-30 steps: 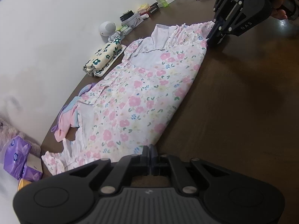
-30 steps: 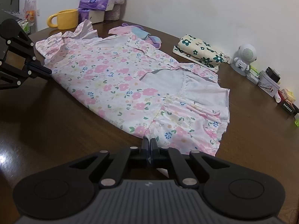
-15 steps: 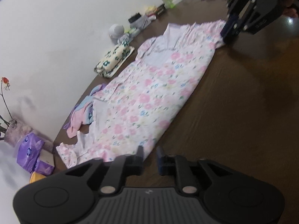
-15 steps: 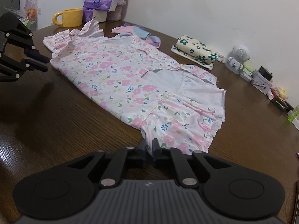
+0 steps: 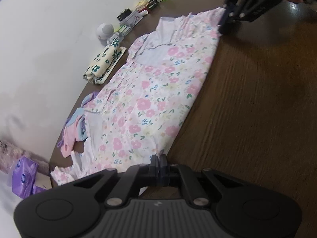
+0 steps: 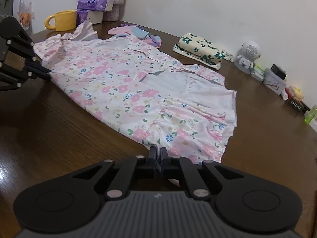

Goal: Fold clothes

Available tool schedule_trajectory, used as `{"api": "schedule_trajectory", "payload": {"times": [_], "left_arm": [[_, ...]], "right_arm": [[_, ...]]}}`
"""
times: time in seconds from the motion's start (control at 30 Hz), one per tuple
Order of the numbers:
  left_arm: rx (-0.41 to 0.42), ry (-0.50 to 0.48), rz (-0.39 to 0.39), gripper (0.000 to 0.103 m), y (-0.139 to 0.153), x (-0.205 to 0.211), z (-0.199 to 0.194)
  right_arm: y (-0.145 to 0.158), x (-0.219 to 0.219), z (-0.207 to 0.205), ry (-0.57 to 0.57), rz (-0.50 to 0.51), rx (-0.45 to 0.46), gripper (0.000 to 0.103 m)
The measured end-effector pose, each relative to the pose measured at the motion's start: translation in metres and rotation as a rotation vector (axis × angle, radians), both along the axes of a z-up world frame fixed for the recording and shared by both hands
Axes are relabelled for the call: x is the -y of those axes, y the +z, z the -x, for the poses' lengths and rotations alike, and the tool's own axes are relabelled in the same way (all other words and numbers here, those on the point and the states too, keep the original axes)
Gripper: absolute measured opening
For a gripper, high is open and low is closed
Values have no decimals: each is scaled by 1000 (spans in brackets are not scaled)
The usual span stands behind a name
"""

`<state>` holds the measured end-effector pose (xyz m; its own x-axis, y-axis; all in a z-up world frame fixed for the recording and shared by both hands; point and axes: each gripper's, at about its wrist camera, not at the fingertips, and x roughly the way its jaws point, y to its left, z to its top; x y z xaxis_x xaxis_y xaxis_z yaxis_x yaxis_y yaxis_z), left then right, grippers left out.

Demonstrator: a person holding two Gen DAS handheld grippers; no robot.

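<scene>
Thin, floppy floral dress (image 6: 126, 87) lay flat on tabletop (image 6: 59, 123); left hand-held gripper (image 5: 158, 159) and right hand-held gripper (image 6: 158, 152) seemingly pinched its near edge, jaws together.

Thin matt floral cloth dress (image 6: 122, 83), glossy dark wood-grain table (image 6: 49, 130), matt black plastic claw (image 6: 158, 154), glossy yellow mug (image 6: 63, 20)

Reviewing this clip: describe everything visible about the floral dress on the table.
The floral dress is thin white fabric printed with pink and blue flowers and green leaves. It lies spread flat on the brown wooden table, its near side folded over so the plain inside shows. Ruffled hem at one end, frilled sleeves at the other. The left gripper and right gripper are each shut on its near edge. A small pastel garment touches its far side.
</scene>
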<state>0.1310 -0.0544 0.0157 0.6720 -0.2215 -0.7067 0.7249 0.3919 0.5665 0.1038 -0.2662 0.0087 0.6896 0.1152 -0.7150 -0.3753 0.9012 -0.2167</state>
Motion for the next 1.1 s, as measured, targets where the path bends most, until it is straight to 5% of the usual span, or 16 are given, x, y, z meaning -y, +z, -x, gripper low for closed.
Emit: {"api": "schedule_trajectory", "payload": {"times": [0.57,0.7,0.73,0.8,0.93,1.0,1.1], "left_arm": [[-30,78,68,3,4,14,20],[-97,163,228,21,17,1,8],[-108,189,289,36,23,-5,6],[-128,240,419,52,34,-17,1],[-143,345,656,74,50,-34,-10],[-129,405,741,76,52,-39,-16],[-153,505,818,76,47,-50,-22]], "right_arm": [[-1,8,-24,25,59,-11,3],[4,20,-21,-9,-34,-26,14],[8,26,-20,-19,-84,-31,18],[17,34,-16,-39,-170,-10,44],[34,40,-14,-49,-304,53,53],[38,39,-21,-53,-337,99,62],[38,35,-40,-71,-375,136,63]]}}
